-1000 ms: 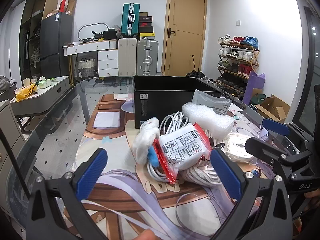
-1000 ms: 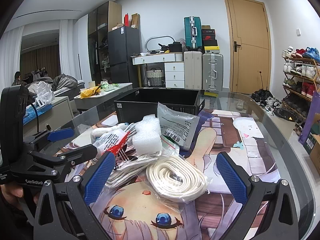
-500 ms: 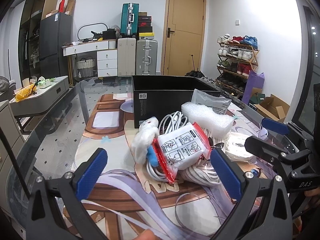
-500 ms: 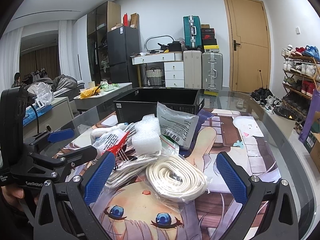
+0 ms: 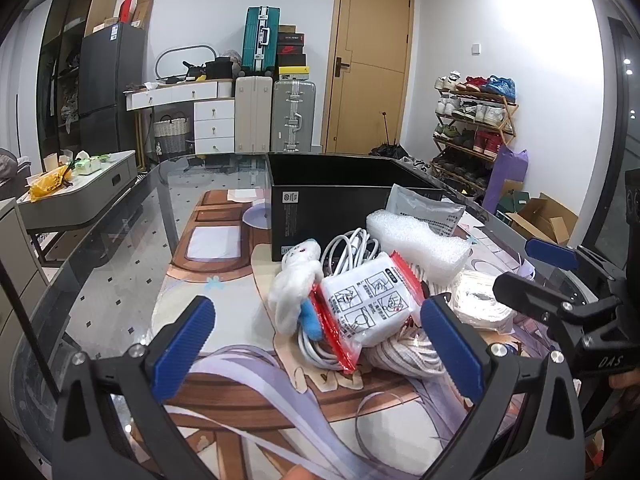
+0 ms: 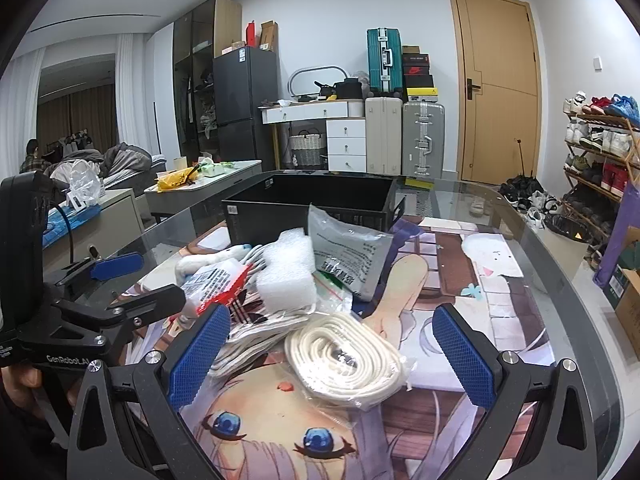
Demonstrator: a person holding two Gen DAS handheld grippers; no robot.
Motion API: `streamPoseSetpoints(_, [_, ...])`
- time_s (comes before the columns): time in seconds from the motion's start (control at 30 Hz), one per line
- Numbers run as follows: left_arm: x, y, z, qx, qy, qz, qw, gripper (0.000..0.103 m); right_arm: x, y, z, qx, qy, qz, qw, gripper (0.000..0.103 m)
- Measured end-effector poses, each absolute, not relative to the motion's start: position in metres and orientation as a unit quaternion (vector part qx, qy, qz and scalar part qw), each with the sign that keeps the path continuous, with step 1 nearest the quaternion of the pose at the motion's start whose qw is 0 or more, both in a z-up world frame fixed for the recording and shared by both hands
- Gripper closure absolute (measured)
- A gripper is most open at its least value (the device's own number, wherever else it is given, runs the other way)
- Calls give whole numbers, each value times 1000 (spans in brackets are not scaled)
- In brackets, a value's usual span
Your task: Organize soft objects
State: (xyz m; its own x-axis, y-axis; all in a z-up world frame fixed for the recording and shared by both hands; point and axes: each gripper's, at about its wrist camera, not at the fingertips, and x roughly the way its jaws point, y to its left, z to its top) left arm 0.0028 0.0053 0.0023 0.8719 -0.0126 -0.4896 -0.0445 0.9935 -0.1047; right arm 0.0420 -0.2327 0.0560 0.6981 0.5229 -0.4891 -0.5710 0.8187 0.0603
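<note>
A heap of soft things lies on the glass table in front of a black box (image 5: 332, 192) (image 6: 312, 200). It holds a white plush toy (image 5: 294, 280), a red-edged white packet (image 5: 368, 304) (image 6: 218, 284), white cables (image 5: 348, 248), a white foam block (image 5: 420, 240) (image 6: 286, 276), a grey pouch (image 5: 424, 208) (image 6: 348, 256) and a bagged coil of white rope (image 6: 344, 356) (image 5: 480, 300). My left gripper (image 5: 316, 348) stands open just short of the packet. My right gripper (image 6: 332, 352) is open with the rope coil between its fingers, untouched.
An illustrated mat (image 6: 440, 288) lies under the glass. The table's curved edge (image 6: 592, 320) runs along the right. Suitcases (image 5: 276, 116), white drawers (image 5: 212, 120) and a door (image 5: 372, 64) stand behind; a shoe rack (image 5: 472, 120) is at the right wall.
</note>
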Motion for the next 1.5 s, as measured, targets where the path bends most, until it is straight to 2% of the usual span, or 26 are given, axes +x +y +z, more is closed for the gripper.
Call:
streamPoseSetpoints(0.4, [3,3,4,-49,262,-32,963,0,48,-232,61,-53,256,299,918,0])
streamPoseSetpoints(0.77, [7,6,11,-50,269,-42,961,0,57,-210,68,-102,261,310,908,0])
streamPoseSetpoints(1.13, [17,16,17,-39,282,-39,958,0,85,-182,71,-124,292,321,892,1])
streamPoseSetpoints(1.2, [19,19,17,-41,282,-37,958,0,90,-176,71,-134,297,325,888,5])
streamPoseSetpoints(1.27, [21,21,18,-50,280,-40,958,0,92,-171,70,-143,300,331,883,18])
streamPoseSetpoints(1.5, [26,20,18,-49,283,-42,957,0,104,-154,62,-160,318,346,868,27])
